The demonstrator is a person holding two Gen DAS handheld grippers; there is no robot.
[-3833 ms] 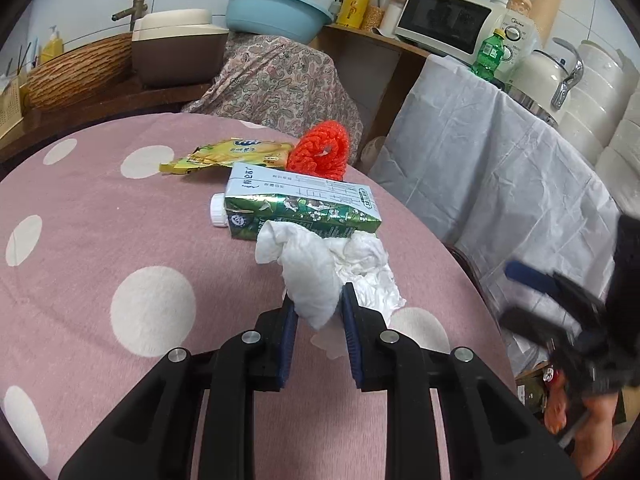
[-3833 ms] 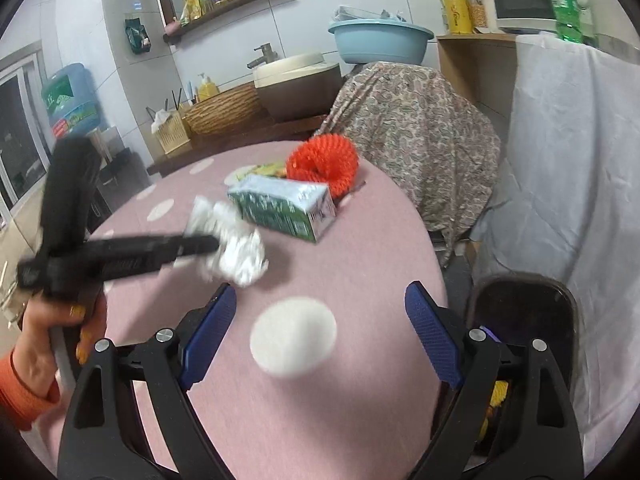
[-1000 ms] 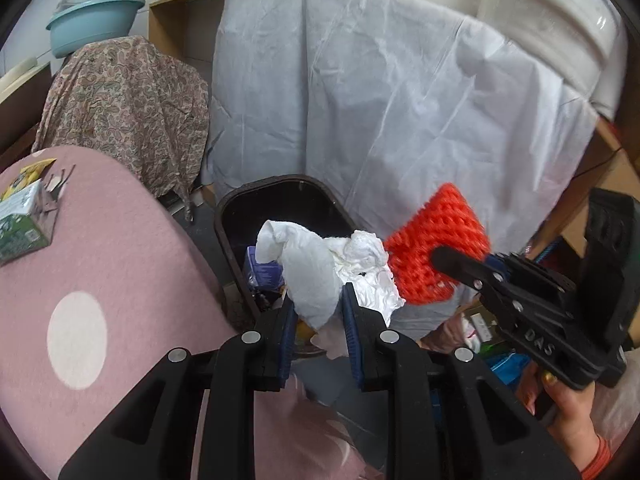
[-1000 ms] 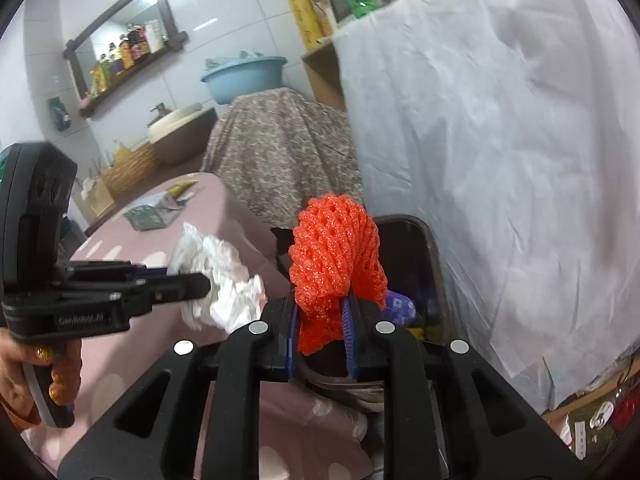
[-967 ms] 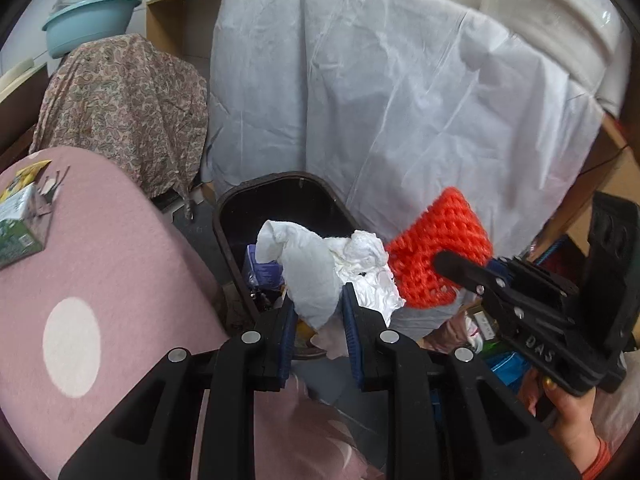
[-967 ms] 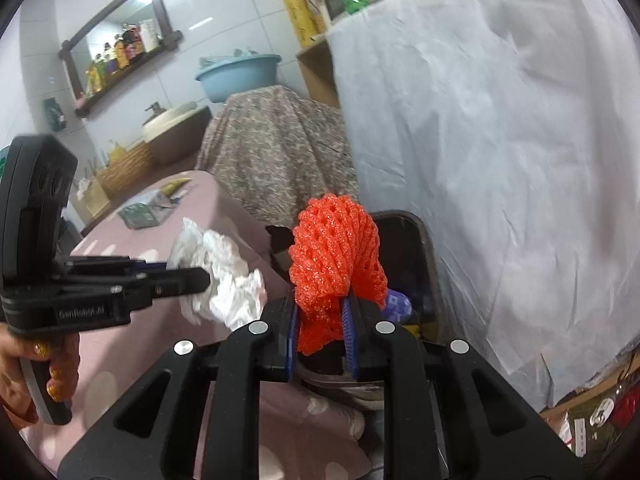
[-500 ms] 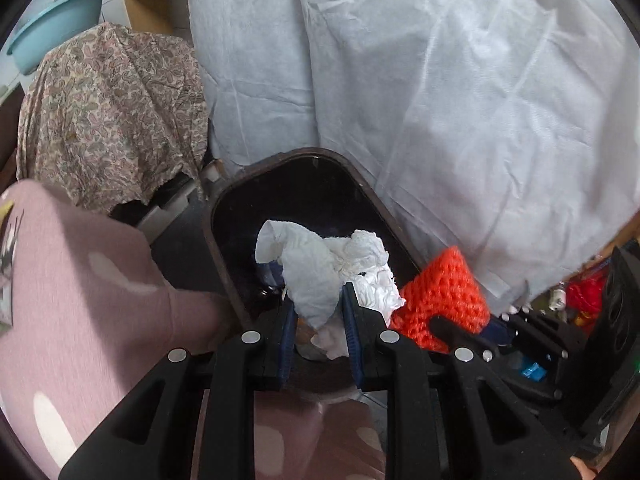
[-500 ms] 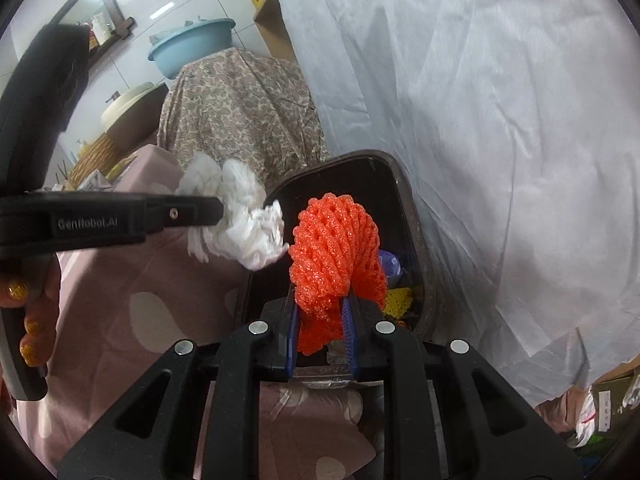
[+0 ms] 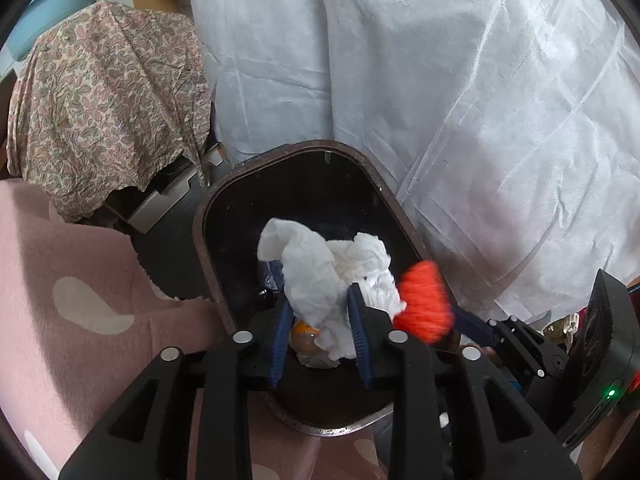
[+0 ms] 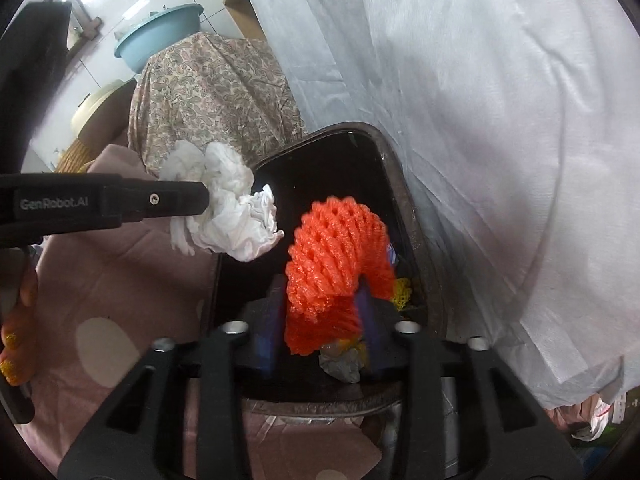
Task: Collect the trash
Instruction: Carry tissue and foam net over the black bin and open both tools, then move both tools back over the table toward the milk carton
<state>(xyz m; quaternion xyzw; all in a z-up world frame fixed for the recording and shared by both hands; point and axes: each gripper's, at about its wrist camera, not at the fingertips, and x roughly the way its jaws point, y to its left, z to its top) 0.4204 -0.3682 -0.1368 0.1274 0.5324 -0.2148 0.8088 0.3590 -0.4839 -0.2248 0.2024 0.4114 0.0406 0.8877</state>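
A dark trash bin [image 9: 200, 240] stands open below both grippers, beside the pink table. My left gripper [image 9: 320, 308] hangs over its mouth and its jaws are opening. The crumpled white tissue [image 9: 320, 272] still sits loosely between the blue pads, with a gap on the left side. My right gripper [image 10: 322, 308] is over the same bin [image 10: 416, 240], its jaws opening wide. The orange foam net [image 10: 336, 240] stands between them, its lower end blurred and slipping down. In the right wrist view the tissue [image 10: 232, 216] shows at the tip of the left gripper's finger [image 10: 160, 200].
The bin holds other trash, including a yellow net [image 10: 404, 292] and a grey wad [image 10: 340, 364]. A pink dotted tablecloth [image 9: 80, 280] lies left of it. A white sheet [image 9: 440, 100] hangs behind and a paisley cloth [image 9: 108, 100] covers something at back left. A hand [image 10: 12, 340] holds the left gripper.
Both grippers have come down closer over the bin mouth. Both sets of jaws have spread apart; the orange net has begun to slip, while the tissue still sits between the left pads.
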